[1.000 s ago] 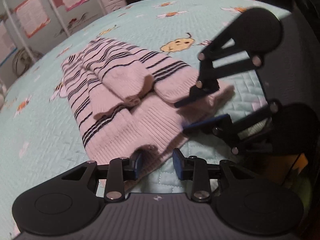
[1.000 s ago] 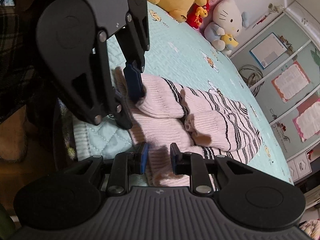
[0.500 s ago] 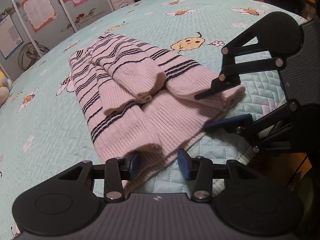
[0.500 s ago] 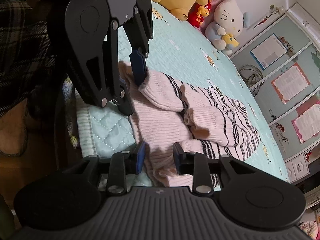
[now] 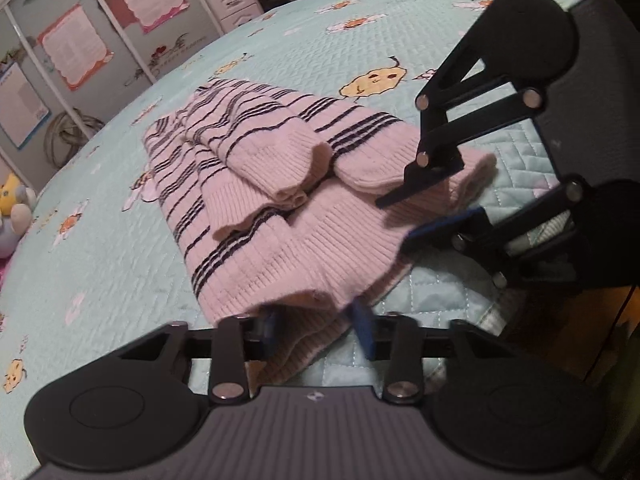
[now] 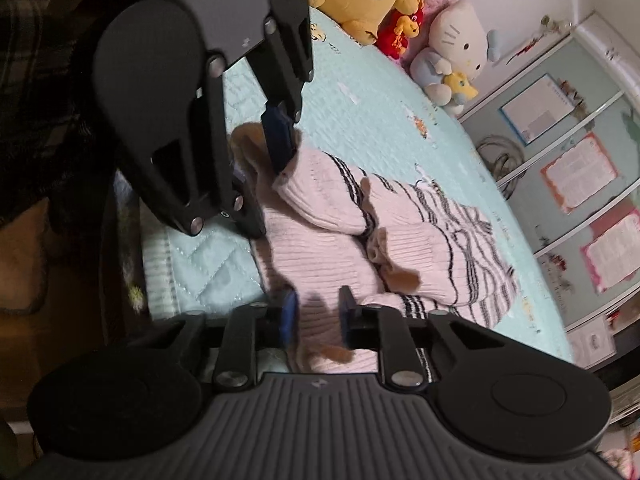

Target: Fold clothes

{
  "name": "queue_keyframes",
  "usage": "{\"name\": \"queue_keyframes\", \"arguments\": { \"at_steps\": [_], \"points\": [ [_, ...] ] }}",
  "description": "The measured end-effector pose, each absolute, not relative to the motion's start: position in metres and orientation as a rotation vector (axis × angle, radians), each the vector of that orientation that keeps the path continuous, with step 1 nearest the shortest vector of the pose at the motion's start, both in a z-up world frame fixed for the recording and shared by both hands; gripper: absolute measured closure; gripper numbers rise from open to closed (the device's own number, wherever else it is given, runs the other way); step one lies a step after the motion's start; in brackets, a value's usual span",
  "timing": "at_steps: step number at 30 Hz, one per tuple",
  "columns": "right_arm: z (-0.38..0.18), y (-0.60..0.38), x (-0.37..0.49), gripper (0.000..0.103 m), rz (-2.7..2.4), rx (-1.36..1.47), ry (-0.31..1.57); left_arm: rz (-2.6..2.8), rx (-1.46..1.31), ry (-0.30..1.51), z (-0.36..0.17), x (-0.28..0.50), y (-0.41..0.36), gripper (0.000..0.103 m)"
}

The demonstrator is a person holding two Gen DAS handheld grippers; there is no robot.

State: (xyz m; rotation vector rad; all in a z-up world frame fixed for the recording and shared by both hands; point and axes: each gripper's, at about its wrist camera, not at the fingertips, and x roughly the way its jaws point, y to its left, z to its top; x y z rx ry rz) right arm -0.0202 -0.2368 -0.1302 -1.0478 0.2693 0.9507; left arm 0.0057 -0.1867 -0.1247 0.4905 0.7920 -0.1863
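Your left gripper and right gripper both hold their jaws parted, fingers level, each pointing across the other's fingertips.

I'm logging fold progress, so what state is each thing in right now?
Sweater: lying on the bed, sleeves folded in over the body, hem end nearest the grippers.
Left gripper: open, jaws either side of one hem corner.
Right gripper: open, jaws either side of the other hem corner.
Quilt: spread flat under the sweater.
Plush toys: sitting at the bed's far edge.
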Motion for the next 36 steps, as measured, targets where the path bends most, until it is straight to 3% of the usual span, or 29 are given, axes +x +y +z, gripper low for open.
{"name": "queue_keyframes", "arguments": {
  "at_steps": [1, 3, 8, 12, 14, 16, 17, 23, 32, 36],
  "points": [
    [-0.128, -0.237, -0.019, 0.091, 0.957, -1.04, 0.283, -0.189, 0.479, 0.802, -0.124, 0.008, -0.185, 0.094],
    [-0.123, -0.238, -0.018, 0.103, 0.983, -1.018, 0.314, -0.195, 0.465, 0.811, -0.122, 0.009, -0.181, 0.096],
    [-0.126, -0.241, -0.023, 0.103, 1.02, -1.028, 0.355, -0.227, 0.518, 0.821, -0.126, 0.0, -0.184, 0.098],
    [-0.126, -0.242, -0.023, 0.101, 1.014, -1.022, 0.331, -0.207, 0.536, 0.812, -0.127, 0.0, -0.186, 0.09],
    [-0.125, -0.246, -0.024, 0.094, 1.018, -1.009, 0.336, -0.2, 0.55, 0.814, -0.126, -0.003, -0.185, 0.085],
    [-0.123, -0.251, -0.026, 0.092, 1.025, -0.997, 0.342, -0.19, 0.571, 0.803, -0.127, -0.009, -0.182, 0.071],
    [-0.124, -0.253, -0.027, 0.085, 1.024, -1.002, 0.337, -0.185, 0.581, 0.798, -0.127, -0.012, -0.181, 0.07],
    [-0.128, -0.266, -0.032, 0.071, 1.016, -1.032, 0.308, -0.209, 0.67, 0.788, -0.131, -0.019, -0.187, 0.069],
    [-0.147, -0.247, -0.041, 0.071, 0.945, -1.156, 0.181, -0.188, 0.799, 0.732, -0.143, -0.029, -0.203, 0.071],
    [-0.153, -0.242, -0.039, 0.071, 0.924, -1.184, 0.136, -0.158, 0.798, 0.72, -0.143, -0.028, -0.203, 0.066]
  ]
}}
